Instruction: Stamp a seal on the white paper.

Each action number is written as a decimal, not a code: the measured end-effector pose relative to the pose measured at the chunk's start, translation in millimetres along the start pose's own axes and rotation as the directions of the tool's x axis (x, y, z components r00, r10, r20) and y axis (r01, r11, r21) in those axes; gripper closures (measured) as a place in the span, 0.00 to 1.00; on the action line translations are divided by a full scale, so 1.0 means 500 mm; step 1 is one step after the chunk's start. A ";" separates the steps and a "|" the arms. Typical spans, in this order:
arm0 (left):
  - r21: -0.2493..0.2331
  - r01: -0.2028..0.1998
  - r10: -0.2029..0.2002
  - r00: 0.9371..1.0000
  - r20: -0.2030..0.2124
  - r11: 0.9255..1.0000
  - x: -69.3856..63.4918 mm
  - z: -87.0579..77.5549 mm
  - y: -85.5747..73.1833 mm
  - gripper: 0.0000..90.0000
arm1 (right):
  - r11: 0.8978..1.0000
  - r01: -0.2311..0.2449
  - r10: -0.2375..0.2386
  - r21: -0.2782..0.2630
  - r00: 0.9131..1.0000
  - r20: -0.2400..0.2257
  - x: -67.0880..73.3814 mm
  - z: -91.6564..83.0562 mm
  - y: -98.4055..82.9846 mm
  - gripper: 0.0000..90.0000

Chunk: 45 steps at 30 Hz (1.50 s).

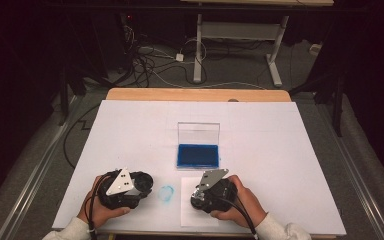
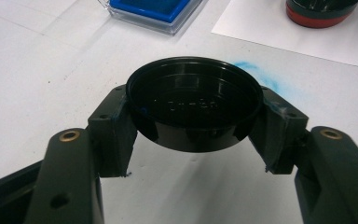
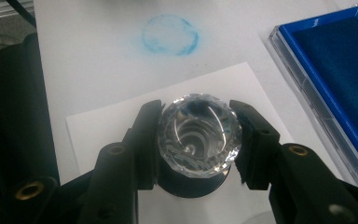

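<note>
Left gripper near left on table, jaws clamped on round black cap, open side up. Right gripper near centre-right, jaws clamped on stamp with faceted clear top and black base, over white paper sheet. Blue ring smudge on table between grippers. Blue ink pad, clear lid raised, farther off at centre.

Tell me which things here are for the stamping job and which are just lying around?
For the job:
- black cap, clamped in the left gripper
- stamp with the clear faceted top, clamped in the right gripper
- blue ink pad
- white paper sheet

Just lying about:
- blue ring smudge
- floor cables
</note>
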State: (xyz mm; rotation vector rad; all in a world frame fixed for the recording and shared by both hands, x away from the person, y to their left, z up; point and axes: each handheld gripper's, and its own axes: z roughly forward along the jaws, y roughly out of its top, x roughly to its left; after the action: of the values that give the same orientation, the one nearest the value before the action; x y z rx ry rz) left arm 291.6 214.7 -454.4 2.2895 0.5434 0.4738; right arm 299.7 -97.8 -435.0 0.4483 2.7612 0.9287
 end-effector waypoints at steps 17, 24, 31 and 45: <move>0.002 0.002 -0.002 1.000 0.002 1.000 0.000 0.001 0.000 0.41 | 1.000 0.006 -0.006 0.004 1.000 0.002 0.002 -0.001 0.000 0.63; -0.001 0.006 -0.006 1.000 -0.004 1.000 0.003 -0.001 0.000 0.41 | 1.000 0.002 -0.002 0.004 1.000 -0.004 0.000 -0.001 -0.001 0.63; 0.000 0.004 -0.004 1.000 -0.007 1.000 0.002 -0.003 0.000 0.41 | 1.000 0.015 -0.015 0.009 1.000 0.001 0.001 -0.001 0.000 0.63; -0.005 0.006 -0.006 1.000 -0.008 1.000 0.001 -0.005 0.000 0.41 | 1.000 0.010 -0.010 0.005 1.000 -0.004 0.000 -0.001 -0.002 0.63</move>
State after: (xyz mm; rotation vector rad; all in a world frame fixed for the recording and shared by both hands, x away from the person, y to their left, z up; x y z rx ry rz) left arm 290.8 216.5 -452.6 2.2814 0.5523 0.4813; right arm 299.4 -98.7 -435.2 0.4330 2.7670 0.9217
